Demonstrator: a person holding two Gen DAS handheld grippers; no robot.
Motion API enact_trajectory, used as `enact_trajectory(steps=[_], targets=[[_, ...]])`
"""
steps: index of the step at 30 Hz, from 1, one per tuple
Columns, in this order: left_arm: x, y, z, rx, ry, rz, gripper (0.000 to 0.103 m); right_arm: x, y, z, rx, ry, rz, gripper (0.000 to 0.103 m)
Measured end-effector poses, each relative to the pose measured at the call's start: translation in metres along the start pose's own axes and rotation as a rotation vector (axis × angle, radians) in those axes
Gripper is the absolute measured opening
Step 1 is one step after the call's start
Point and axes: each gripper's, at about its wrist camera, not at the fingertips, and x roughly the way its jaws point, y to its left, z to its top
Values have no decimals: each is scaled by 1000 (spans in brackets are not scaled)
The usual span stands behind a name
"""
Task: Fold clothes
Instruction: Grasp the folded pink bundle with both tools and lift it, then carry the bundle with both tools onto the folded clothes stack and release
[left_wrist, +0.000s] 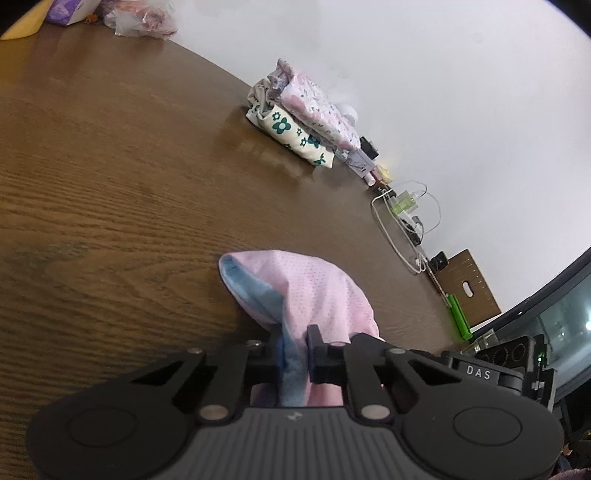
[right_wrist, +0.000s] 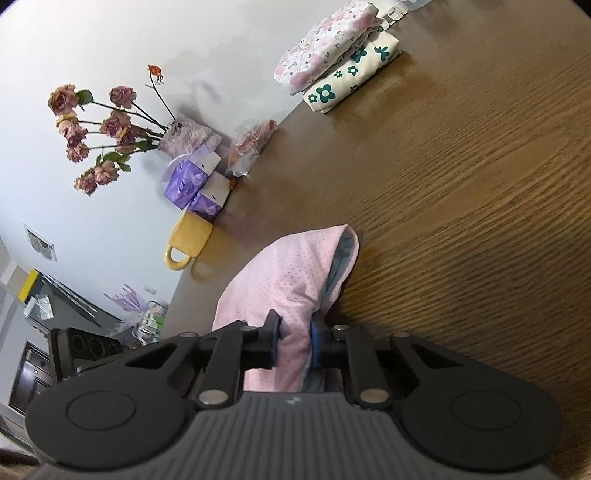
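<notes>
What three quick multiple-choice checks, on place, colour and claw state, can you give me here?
1. Where is the folded stack?
A. At the table's far edge by the wall
B. Under the left claw
C. On the floor

2. What colour is the pinched garment?
A. Green
B. Pink with a blue inner side
C. Black

3. How is the right claw?
A. Wide open
B. Shut on nothing
C. Shut on the cloth

Answers: 1 A, the stack lies on the table against the wall; 2 B, both colours show; 3 C, cloth sits squeezed between its pads, as in the left claw.
</notes>
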Motion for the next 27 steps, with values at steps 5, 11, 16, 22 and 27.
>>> enact_trajectory(steps=[5, 11, 16, 22, 27], targets=[[-4, -6, 5, 9, -37, -40, 8, -4, 12, 5, -41, -16, 21, 13], [-10, -14, 14, 19, -82, -54, 8, -8, 30, 22, -102, -46, 26, 13], [-16, -21, 21, 41, -113, -59, 8, -9, 41, 31, -136, -60, 35, 13], [-19, -30, 29, 74, -141, -69, 8, -15, 52, 36, -179, -95, 45, 13], [-22, -46, 44, 129, -183, -83, 8, -24, 61, 48, -219, -141, 60, 13]])
